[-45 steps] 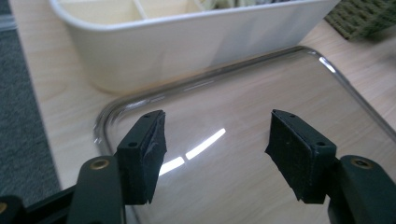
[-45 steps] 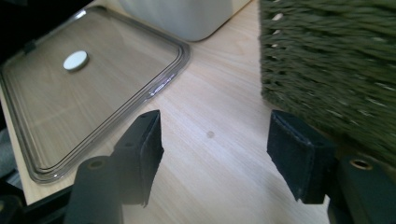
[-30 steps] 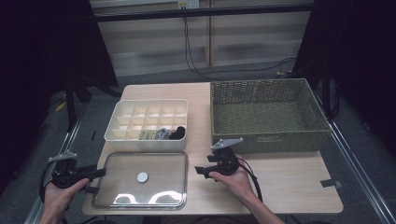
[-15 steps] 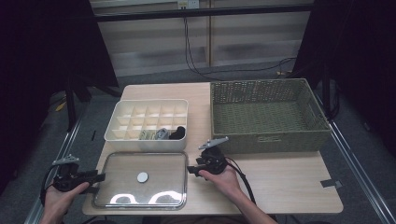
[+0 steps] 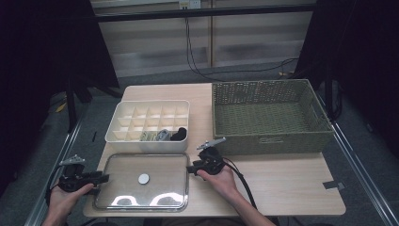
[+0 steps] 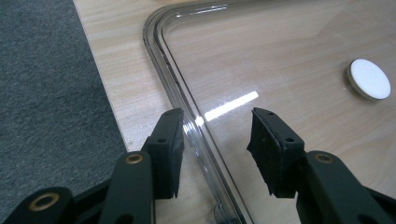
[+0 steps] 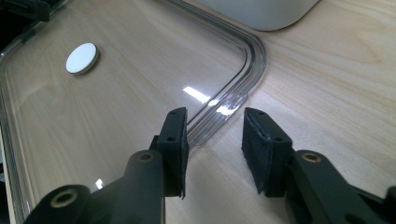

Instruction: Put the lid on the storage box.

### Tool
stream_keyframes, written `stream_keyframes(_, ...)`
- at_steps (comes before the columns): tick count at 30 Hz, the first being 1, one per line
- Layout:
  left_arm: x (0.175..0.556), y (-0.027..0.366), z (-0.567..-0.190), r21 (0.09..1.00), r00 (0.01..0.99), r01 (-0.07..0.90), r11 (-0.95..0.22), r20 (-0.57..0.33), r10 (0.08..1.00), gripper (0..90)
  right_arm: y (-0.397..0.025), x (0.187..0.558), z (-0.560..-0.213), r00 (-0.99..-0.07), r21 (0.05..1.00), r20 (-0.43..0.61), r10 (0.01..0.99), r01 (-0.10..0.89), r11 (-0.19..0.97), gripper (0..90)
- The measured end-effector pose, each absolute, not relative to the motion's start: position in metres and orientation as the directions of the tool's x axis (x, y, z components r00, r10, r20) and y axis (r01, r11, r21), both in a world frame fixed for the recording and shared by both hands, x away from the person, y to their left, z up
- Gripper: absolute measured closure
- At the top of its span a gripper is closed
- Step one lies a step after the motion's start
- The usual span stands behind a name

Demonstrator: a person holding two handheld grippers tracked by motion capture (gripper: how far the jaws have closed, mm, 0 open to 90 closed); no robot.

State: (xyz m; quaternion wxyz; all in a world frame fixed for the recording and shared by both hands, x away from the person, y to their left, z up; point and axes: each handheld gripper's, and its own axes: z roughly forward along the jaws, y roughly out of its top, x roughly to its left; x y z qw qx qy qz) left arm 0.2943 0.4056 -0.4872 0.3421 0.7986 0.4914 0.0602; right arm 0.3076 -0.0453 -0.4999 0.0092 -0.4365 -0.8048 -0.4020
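Observation:
A clear lid (image 5: 141, 186) with a white round knob (image 5: 143, 178) lies flat on the table's front left. My left gripper (image 5: 101, 178) is at its left edge, open. In the left gripper view the jaws (image 6: 217, 135) straddle the lid's rim (image 6: 161, 60), with the knob (image 6: 369, 79) beyond. My right gripper (image 5: 190, 168) is at the lid's right edge, open. In the right gripper view the gripper (image 7: 215, 140) has the rim (image 7: 224, 109) between its jaws, without closing on it.
A white compartment box (image 5: 148, 120) stands just behind the lid, with small items in its front cells. A green wicker basket (image 5: 268, 117) takes up the back right. The table edge (image 6: 98, 70) and grey floor lie close to the left gripper.
The right gripper has moved left to the lid's right edge. The left gripper has edged right onto the lid's left rim. The lid has not moved.

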Motion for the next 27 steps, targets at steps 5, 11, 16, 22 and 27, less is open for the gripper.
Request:
stream_keyframes(5, 0.297, 0.404, -0.487, 0.604, 0.512, 0.745, -0.283, -0.247, 0.823, 56.0, -0.043, 0.308, -0.501, -0.607, 0.635, 0.375, 0.7, 0.719, 0.283, 61.8)
stream_keyframes(11, 0.298, 0.4, -0.489, 0.607, 0.518, 0.74, -0.288, -0.243, 0.82, 58.4, -0.042, 0.308, -0.502, -0.577, 0.627, 0.4, 0.712, 0.739, 0.246, 60.4)
stream_keyframes(16, 0.298, 0.4, -0.489, 0.606, 0.518, 0.743, -0.285, -0.25, 0.818, 58.4, -0.046, 0.309, -0.504, -0.525, 0.599, 0.474, 0.707, 0.781, 0.177, 60.7)
stream_keyframes(22, 0.298, 0.401, -0.489, 0.608, 0.52, 0.742, -0.284, -0.254, 0.815, 58.2, -0.052, 0.306, -0.509, -0.425, 0.545, 0.583, 0.692, 0.836, 0.054, 61.5)
stream_keyframes(27, 0.298, 0.401, -0.49, 0.612, 0.52, 0.74, -0.28, -0.256, 0.815, 57.5, -0.055, 0.304, -0.514, -0.359, 0.513, 0.648, 0.672, 0.858, -0.036, 62.0)
